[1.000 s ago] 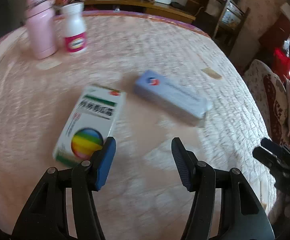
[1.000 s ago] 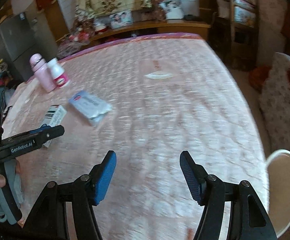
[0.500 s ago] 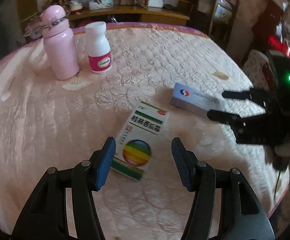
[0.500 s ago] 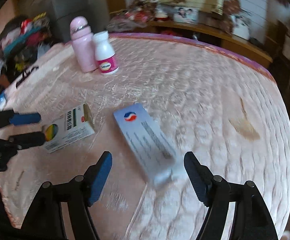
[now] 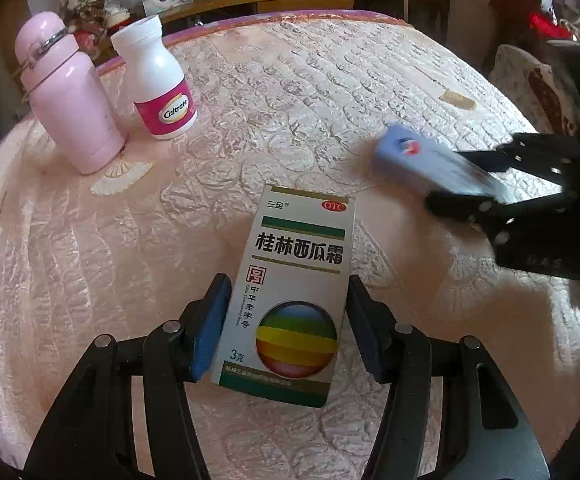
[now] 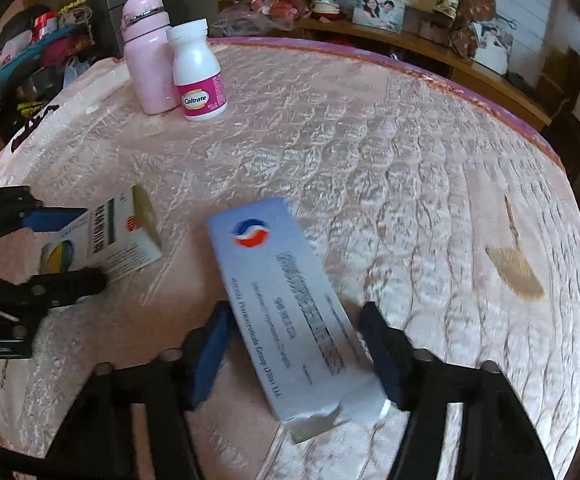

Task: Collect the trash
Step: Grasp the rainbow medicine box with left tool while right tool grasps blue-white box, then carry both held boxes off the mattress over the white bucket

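Left gripper (image 5: 288, 322) low over the quilted pink mattress (image 5: 290, 92); jaws spread wide, one on each long side of the white medicine box (image 5: 290, 300); blue pads (image 5: 210, 332) just beside the box edges, contact not confirmed from the left wrist view; box lies flat, rainbow disc toward the camera, red OTC mark at the far end.

Right gripper (image 6: 296, 354) likewise low over the mattress; jaws wide, straddling the near half of the pale blue carton (image 6: 290, 308); carton lies flat and angled, red-and-blue logo at its far end, near end flap looks torn or crumpled; frame is motion-blurred, so whether the pads touch the carton cannot be told.

From the left wrist view the carton appears at right, blurred, between the right gripper's black fingers; from the right wrist view the white box sits at left between the left gripper's fingers; the two packages are near each other, not touching.

At the far left of the mattress: pink flask (image 5: 66, 100) upright, white Caltrate bottle (image 5: 158, 80) upright just beside it; well apart from both packages.

A tan patch (image 6: 516, 268) marks the mattress surface to the right.
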A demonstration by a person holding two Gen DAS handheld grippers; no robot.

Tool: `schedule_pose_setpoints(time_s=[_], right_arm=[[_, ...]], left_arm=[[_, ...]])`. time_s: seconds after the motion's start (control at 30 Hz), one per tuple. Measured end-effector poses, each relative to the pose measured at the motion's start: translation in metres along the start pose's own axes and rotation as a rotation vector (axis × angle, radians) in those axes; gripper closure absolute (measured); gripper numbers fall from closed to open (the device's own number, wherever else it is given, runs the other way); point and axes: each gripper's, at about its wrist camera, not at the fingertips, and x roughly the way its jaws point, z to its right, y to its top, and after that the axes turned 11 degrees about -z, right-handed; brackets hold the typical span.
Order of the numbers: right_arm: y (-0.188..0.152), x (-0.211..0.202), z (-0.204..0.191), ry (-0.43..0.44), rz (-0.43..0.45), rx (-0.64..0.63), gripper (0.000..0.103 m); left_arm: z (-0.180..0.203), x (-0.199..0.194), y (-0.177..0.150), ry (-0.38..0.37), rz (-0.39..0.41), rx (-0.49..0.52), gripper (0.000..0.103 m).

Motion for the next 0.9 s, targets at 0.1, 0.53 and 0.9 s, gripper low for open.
schedule_pose_setpoints(time_s=[0.1, 0.53, 0.9], right_arm=[[-0.013, -0.011, 0.002, 0.031, 0.001, 0.054, 0.058], [-0.106, -0.076, 0.008, -0.044, 0.081, 0.189, 0.058], [-0.172, -0.117, 0.039, -0.108, 0.125, 0.317, 0.058]], left_arm=[[0.008, -0.006, -0.006, -0.026, 0.009, -0.024, 0.050], [0.081, -0.039, -0.027, -0.063, 0.091, -0.047, 0.051], [0.148, -0.053, -0.035, -0.062, 0.130, -0.007, 0.051]])
